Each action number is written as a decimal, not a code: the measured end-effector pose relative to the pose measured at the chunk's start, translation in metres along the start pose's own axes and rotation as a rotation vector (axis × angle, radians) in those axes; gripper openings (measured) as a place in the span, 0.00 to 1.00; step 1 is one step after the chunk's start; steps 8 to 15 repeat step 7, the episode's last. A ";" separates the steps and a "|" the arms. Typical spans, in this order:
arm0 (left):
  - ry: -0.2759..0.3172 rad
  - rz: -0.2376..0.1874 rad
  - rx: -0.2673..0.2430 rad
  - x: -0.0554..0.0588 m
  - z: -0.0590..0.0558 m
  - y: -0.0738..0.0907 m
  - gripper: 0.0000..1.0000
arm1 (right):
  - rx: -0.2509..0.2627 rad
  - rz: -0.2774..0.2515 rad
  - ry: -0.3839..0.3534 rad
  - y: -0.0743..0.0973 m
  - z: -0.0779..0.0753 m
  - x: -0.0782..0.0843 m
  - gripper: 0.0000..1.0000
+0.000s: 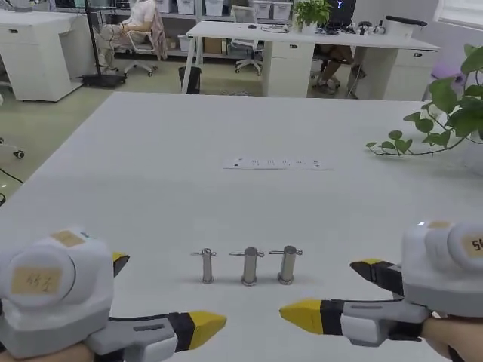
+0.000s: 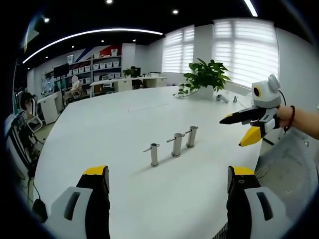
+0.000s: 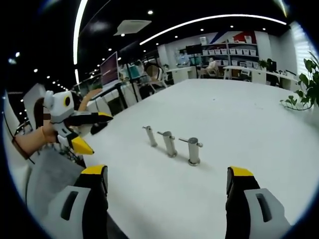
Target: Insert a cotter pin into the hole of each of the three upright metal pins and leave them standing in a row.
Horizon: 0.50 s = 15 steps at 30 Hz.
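Note:
Three upright metal pins stand in a row on the white table (image 1: 151, 173): left pin (image 1: 207, 266), middle pin (image 1: 248, 267), right pin (image 1: 286, 265). A thin cotter pin sticks sideways through the top of each. My left gripper (image 1: 164, 294) is open and holds nothing, near the front edge to the left of the row. My right gripper (image 1: 332, 288) is open and holds nothing, to the right of the row. The left gripper view looks between its open gripper (image 2: 168, 173) at the row (image 2: 177, 145). The right gripper view has its open gripper (image 3: 167, 174) and the row (image 3: 169, 143).
A white label strip (image 1: 277, 164) lies flat farther back on the table. A leafy plant (image 1: 445, 113) reaches over the right edge. Beyond the table are desks, chairs and a seated person (image 1: 136, 23). Bare tabletop surrounds the pins.

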<state>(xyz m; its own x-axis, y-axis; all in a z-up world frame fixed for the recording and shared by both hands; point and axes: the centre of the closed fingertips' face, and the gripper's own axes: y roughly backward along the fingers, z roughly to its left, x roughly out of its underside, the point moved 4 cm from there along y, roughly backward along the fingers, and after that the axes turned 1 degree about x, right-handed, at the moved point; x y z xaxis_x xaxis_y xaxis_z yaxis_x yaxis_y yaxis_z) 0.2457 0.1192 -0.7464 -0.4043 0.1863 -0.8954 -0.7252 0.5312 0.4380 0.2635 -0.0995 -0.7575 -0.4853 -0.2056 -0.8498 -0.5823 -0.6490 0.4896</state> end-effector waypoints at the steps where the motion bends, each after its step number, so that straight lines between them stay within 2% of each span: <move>1: 0.003 -0.002 -0.004 0.000 0.000 0.000 0.99 | 0.000 -0.004 -0.006 0.001 0.000 0.001 1.00; 7: 0.008 -0.010 -0.028 -0.001 0.004 0.003 0.99 | -0.010 -0.030 -0.045 0.005 0.000 0.001 1.00; 15: 0.008 -0.010 -0.028 -0.001 0.004 0.003 0.99 | -0.010 -0.030 -0.045 0.005 0.000 0.001 1.00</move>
